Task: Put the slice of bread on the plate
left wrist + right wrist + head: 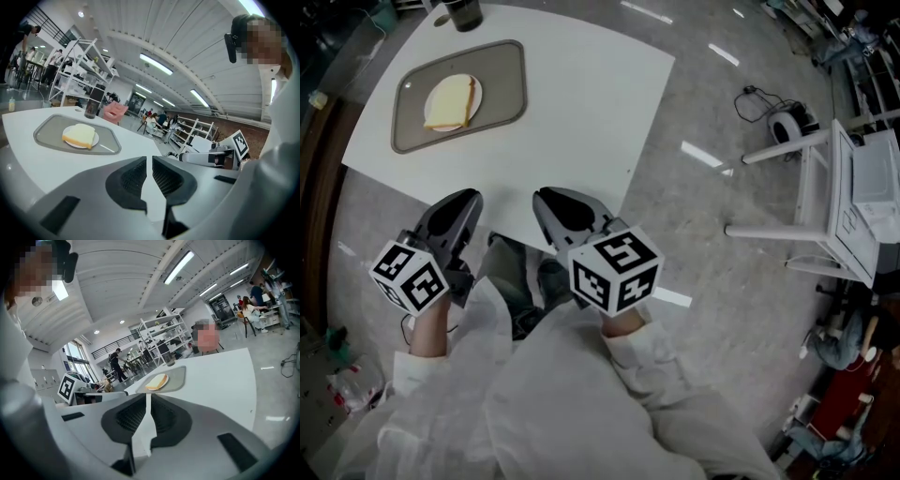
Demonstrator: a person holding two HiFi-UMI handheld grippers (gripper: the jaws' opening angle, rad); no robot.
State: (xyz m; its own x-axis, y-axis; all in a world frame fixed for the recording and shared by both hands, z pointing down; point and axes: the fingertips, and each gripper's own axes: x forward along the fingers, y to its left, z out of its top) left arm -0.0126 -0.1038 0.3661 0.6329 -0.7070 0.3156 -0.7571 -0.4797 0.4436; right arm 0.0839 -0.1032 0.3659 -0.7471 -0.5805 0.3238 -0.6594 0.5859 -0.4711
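Grey polished floor (722, 262) surrounds a white table (581, 94), seen from the head view. Nearest, at 6 o'clock, are the person's white sleeves (581, 394), both arms reaching forward.

Just past them the left gripper (464, 202) sits at about 8 o'clock and the right gripper (558, 202) near the centre. They are side by side, with their tips at the table's near edge. Each carries its marker cube at the wrist end. In the left gripper view the ribbed pads stand a narrow gap apart with only the bare tabletop showing through, so this claw is released and empty. In the right gripper view the pads are a thin sliver apart with nothing between them, so it is released and empty too.

Farther on, at 10 to 11 o'clock from the grippers and well apart from them, a grey tray (511, 89) lies flat on the table. A small white plate (428, 114) rests in its left half. The slice of bread (452, 101) lies on that plate, covering most of it.

Beyond the tray, at about 11 o'clock on the far edge, stands a dark cup (462, 11). Off the table at 3 o'clock, a white frame stand (825, 187) sits on the floor.
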